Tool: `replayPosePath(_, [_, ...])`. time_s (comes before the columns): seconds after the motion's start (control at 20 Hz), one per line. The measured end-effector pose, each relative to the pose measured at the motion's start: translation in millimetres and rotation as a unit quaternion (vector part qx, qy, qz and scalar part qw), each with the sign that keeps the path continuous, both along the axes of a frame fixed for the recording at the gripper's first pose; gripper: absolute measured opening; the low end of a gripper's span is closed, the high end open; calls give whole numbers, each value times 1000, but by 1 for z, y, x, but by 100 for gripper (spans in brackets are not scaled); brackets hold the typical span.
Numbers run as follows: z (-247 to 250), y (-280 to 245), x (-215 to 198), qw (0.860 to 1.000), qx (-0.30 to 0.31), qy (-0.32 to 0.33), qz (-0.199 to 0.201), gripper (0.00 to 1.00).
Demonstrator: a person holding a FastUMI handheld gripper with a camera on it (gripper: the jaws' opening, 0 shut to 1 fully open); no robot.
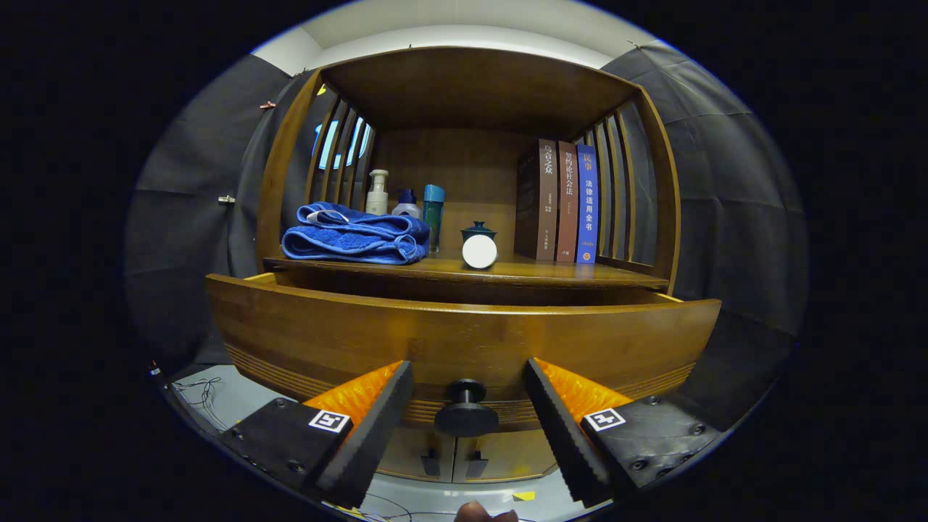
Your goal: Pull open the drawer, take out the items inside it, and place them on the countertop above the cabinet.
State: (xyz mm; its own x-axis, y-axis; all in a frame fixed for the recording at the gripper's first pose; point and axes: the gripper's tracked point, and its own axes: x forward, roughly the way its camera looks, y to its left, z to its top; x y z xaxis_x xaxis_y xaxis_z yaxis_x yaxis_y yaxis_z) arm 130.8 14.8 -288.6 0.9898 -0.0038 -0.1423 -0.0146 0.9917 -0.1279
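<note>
The drawer's inside is hidden behind its own curved brown wooden front (pixel 464 337), so whatever lies in it cannot be seen. The drawer stands pulled partway out from under the brown wooden surface (pixel 522 274) of the cabinet.

On that surface, near its left edge, lies a folded blue terry towel (pixel 351 235), soft and looped in texture. Behind it, partly hidden, stand a white pump bottle (pixel 377 192), a small pale bottle with a dark blue cap (pixel 407 205) and a slim teal bottle (pixel 433 217). At the middle front edge rests a round white disc (pixel 479 251), hiding most of a dark teal lidded cup (pixel 478 232). Toward the right edge stand three upright books (pixel 558 203) — two brown, one blue — with Chinese writing on the spines, too small to read surely.

The gripper (pixel 467 413) holds its black ribbed fingers (pixel 377 428), backed in orange, wide apart on either side of the drawer's round black knob (pixel 466 409) — neither touches it. Below, the cabinet doors (pixel 453 457) are cut off from sight.
</note>
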Motion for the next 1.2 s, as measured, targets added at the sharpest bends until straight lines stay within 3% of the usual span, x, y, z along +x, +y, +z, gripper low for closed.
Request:
replayPosePath(0.9, [-5, 6, 66, 1000, 0, 11, -6, 100])
replayPosePath(1.2, [-12, 4, 71, 1000, -27, 7, -2, 100])
